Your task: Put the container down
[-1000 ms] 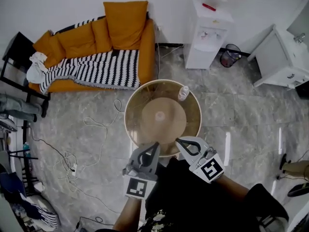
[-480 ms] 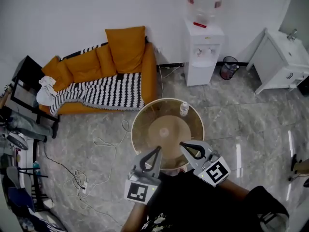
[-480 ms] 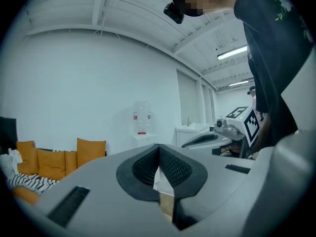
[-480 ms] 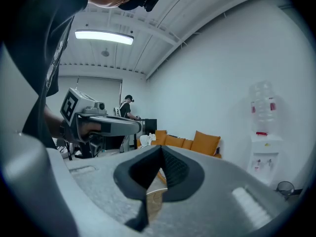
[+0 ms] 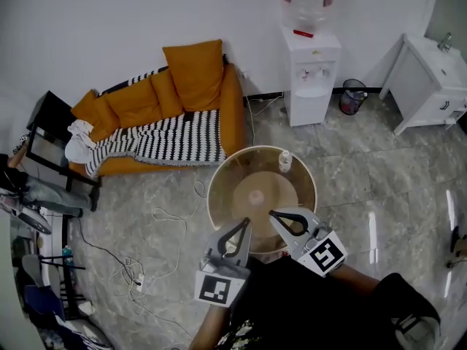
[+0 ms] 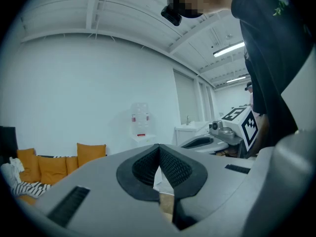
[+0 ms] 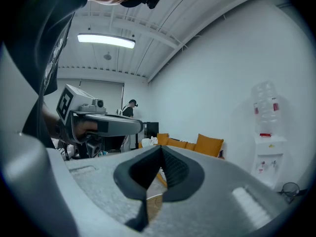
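Head view: your gaze has swung up and the whole dispenser (image 5: 311,64) is in shot now, yet the bottle (image 5: 285,160) hasn't budged. It's upright at the far edge of the round worktop (image 5: 233,170), so I'd call it put down. Left tool (image 5: 244,223) and right tool (image 5: 271,214) hang by the near rim, each pinched fully closed on nothing. Count: one bottle, one worktop, two tools.

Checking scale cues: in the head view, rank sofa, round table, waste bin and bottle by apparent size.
orange sofa
round table
waste bin
bottle
Table and bottle sit nearer the camera, so true sizes stay unsure.
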Demonstrator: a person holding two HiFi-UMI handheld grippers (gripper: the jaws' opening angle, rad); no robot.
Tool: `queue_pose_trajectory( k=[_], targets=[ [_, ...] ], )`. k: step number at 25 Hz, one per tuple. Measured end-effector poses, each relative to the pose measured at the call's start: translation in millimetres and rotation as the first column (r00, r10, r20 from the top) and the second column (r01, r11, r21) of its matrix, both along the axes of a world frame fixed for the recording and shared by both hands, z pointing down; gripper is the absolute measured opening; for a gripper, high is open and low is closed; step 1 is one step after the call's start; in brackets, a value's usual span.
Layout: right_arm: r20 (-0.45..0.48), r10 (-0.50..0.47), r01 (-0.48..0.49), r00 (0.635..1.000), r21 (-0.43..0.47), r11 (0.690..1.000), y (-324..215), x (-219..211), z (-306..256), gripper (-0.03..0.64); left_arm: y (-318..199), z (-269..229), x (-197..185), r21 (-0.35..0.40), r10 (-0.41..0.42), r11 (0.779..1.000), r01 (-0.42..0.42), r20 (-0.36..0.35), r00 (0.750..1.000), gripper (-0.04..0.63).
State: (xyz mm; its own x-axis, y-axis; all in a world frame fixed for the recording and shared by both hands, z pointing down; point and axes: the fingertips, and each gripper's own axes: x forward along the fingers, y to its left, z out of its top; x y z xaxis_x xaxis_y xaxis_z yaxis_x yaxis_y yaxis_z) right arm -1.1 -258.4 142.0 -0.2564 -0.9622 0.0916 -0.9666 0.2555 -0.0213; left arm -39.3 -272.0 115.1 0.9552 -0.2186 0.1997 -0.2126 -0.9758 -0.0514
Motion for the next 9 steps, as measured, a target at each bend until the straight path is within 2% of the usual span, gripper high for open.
queue_pose_trajectory(
  k=[9],
  targets=[
    [-0.011,-0.010,0.010,1.000,0.008,1.000,-1.9,4.5,6.9,-0.006,-2.5,5.0,2.6,0.012,-0.017,1.000,0.017,0.012,1.000,0.006]
  ],
)
